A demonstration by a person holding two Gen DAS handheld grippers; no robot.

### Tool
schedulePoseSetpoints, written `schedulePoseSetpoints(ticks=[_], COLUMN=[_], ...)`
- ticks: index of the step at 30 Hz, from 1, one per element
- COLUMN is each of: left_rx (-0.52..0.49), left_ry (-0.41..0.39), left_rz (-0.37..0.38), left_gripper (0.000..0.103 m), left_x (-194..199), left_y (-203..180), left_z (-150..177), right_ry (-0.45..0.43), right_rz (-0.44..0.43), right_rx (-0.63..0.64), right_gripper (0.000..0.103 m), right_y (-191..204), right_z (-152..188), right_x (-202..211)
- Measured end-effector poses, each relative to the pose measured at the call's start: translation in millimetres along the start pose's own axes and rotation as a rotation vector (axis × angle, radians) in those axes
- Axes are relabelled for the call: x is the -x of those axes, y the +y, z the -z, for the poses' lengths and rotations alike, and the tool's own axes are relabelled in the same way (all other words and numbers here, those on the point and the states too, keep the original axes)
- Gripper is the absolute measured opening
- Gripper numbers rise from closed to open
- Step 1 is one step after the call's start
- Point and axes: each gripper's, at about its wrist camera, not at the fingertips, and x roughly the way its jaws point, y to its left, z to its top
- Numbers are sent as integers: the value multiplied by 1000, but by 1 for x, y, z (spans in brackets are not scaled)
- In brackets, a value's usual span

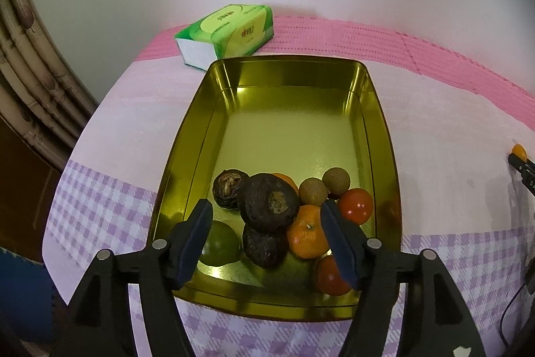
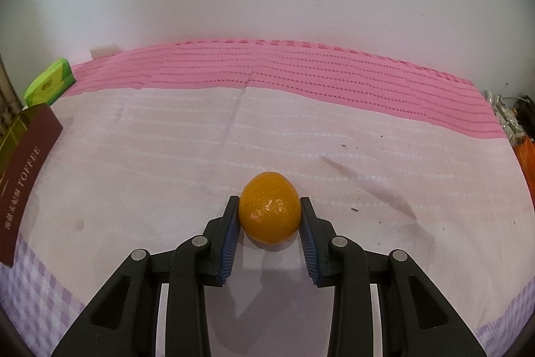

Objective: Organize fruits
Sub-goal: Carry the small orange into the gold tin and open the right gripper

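A gold metal tray (image 1: 378, 109) holds several fruits at its near end: dark brown water chestnuts (image 1: 269, 201), an orange (image 1: 307, 231), two tan longans (image 1: 336, 181), red tomatoes (image 1: 356, 204) and a green fruit (image 1: 222, 241). My left gripper (image 1: 267, 223) is open and empty, hovering over these fruits. My right gripper (image 2: 269, 216) is shut on an orange kumquat (image 2: 269, 211), which rests on the pink cloth. The right gripper with the kumquat (image 1: 519, 151) also shows at the right edge of the left wrist view.
A green tissue pack (image 1: 227, 34) lies behind the tray; it also shows in the right wrist view (image 2: 50, 82). The tray's maroon side (image 2: 23, 176) is at the left of the right wrist view. A white wall backs the table. Clutter (image 2: 521, 129) sits at the far right edge.
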Motion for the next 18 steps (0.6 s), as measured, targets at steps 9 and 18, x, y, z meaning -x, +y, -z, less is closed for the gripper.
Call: schedulePoseSetpoints(ticks=[9, 18], left_rx=[7, 20], left_ry=[-48, -79], left_rz=[24, -17], left_gripper=[76, 81], left_x=[22, 38], left_y=[10, 32], left_z=[5, 15], right_ry=[-30, -57], right_rz=[-74, -180], right_rx=[16, 105], right_gripper=[35, 35], right_y=[27, 91], right_z=[4, -4], right_x=[29, 56])
